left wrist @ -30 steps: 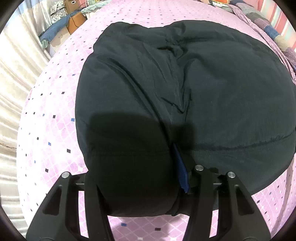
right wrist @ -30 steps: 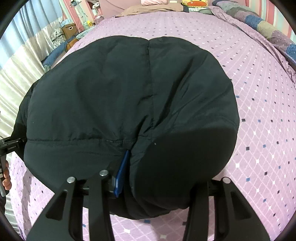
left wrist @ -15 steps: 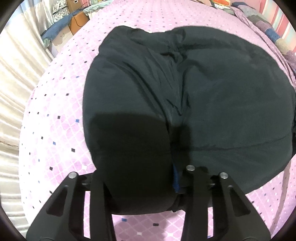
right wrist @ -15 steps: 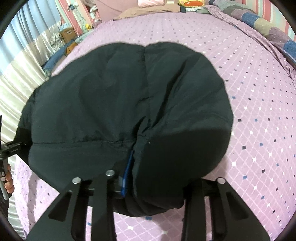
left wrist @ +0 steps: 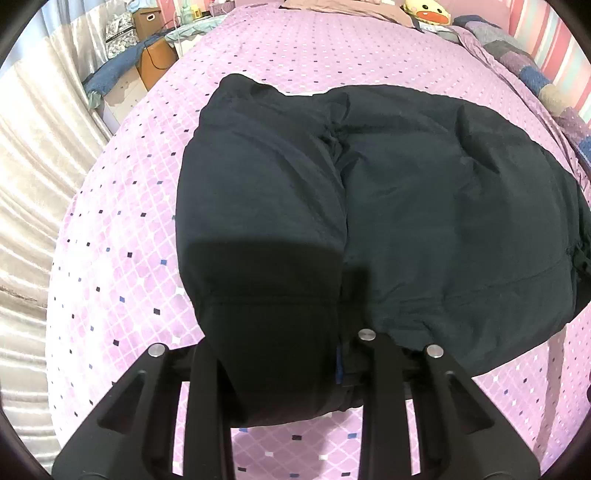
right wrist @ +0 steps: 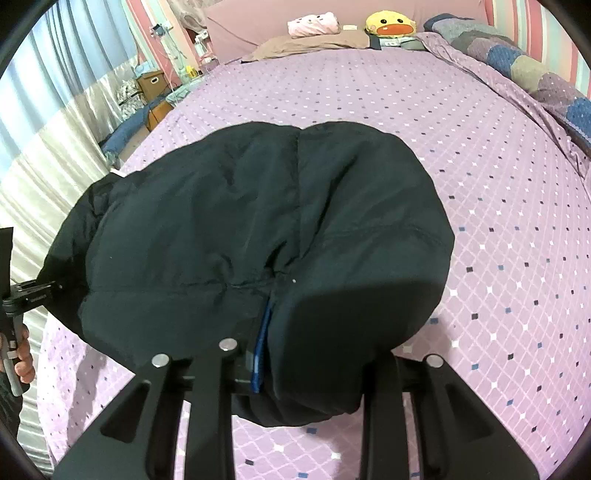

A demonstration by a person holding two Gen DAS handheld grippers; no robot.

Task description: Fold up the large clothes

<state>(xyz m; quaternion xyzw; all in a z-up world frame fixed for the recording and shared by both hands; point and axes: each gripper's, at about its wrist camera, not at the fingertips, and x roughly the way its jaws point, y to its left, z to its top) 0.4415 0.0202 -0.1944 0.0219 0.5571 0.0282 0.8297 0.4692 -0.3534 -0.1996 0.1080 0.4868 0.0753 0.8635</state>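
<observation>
A large black padded jacket [left wrist: 388, 206] lies across the purple bed; it also shows in the right wrist view [right wrist: 258, 229]. My left gripper [left wrist: 284, 373] is shut on the jacket's near hem at its left corner and holds it raised off the bed. My right gripper [right wrist: 295, 376] is shut on the hem at the right corner, also raised. A blue strip of lining [right wrist: 260, 354] shows by the fingers. The fingertips are hidden in the fabric. The left gripper and the hand holding it [right wrist: 14, 332] show at the left edge of the right wrist view.
The purple diamond-print bedsheet [right wrist: 480, 166] stretches far ahead. Pillows and a yellow duck plush [right wrist: 389, 24] lie at the headboard. A patchwork quilt [right wrist: 524, 74] runs along the right side. Curtains and a bedside box [left wrist: 151, 22] stand to the left.
Both grippers have lifted the held hem higher and moved back; more bedsheet shows beyond the jacket, and the headboard has come into view.
</observation>
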